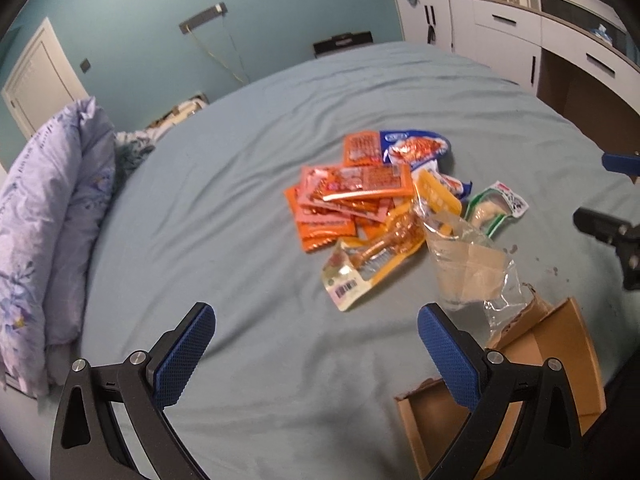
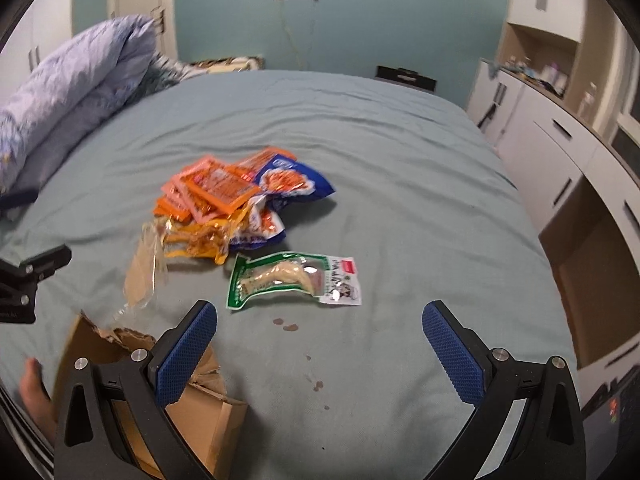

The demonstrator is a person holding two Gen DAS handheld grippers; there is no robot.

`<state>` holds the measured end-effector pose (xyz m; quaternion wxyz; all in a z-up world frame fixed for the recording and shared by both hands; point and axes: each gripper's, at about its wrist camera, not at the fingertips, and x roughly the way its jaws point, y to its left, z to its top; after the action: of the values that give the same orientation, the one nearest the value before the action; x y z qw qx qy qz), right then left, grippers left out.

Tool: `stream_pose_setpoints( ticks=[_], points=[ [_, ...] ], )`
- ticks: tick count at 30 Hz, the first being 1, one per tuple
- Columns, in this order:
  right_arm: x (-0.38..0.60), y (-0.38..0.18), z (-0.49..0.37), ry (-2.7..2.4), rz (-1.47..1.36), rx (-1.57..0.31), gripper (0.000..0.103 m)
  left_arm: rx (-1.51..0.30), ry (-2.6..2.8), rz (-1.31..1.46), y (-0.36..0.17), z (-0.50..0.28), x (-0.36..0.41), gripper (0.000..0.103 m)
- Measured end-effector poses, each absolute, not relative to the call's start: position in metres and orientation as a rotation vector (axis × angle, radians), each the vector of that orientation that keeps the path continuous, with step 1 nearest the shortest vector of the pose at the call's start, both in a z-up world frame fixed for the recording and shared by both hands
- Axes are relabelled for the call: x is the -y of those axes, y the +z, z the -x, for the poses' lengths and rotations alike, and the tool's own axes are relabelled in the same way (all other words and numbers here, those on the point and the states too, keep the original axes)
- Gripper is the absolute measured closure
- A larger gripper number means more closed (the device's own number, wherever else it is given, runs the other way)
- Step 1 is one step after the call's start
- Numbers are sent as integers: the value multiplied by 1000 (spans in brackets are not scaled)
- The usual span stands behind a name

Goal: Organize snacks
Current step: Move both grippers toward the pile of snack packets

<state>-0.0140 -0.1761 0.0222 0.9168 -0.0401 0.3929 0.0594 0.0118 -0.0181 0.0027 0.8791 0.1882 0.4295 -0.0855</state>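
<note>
Blue-padded fingers fill the bottom of both views. The left gripper (image 1: 316,354) stands wide apart with nothing between its pads, hanging over bare sheet at lower centre of the left wrist view. The right gripper (image 2: 320,354) is spread just as wide and holds nothing either.

At the lower right of the left view, and lower left of the right view, lies a torn cardboard box (image 1: 560,344), open side up on the bed (image 1: 240,160), with a crumpled clear plastic wrapper (image 1: 468,268) rising from its far edge.

Mid-frame sits the snack pile: flat orange packets (image 1: 344,196) stacked loosely, a blue bag (image 1: 416,146) behind them, and a yellow vacuum pack (image 1: 376,260) holding what looks like a drumstick. A green-edged pack (image 2: 292,278) lies alone on the sheet, just beside the pile and directly ahead of the right gripper.

These packs look light, thin and glossy, so probably slippery. The sealed flat margins seem the best hold; the bulging middle of the green-edged pack would likely squirm out of the pads. On a soft mattress a packet may sink, so sliding one finger under a lifted corner should serve better than pressing straight down. The stacked orange packets could drag neighbours along.
</note>
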Motion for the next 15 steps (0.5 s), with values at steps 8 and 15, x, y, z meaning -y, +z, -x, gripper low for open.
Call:
stream_pose_setpoints(
  ticks=[8, 15],
  points=[
    [158, 11, 0, 174, 173, -835, 0, -970, -213, -324, -4, -19, 15, 0],
    [161, 10, -5, 174, 154, -841, 0, -974, -212, -326, -2, -19, 16, 0]
  ],
)
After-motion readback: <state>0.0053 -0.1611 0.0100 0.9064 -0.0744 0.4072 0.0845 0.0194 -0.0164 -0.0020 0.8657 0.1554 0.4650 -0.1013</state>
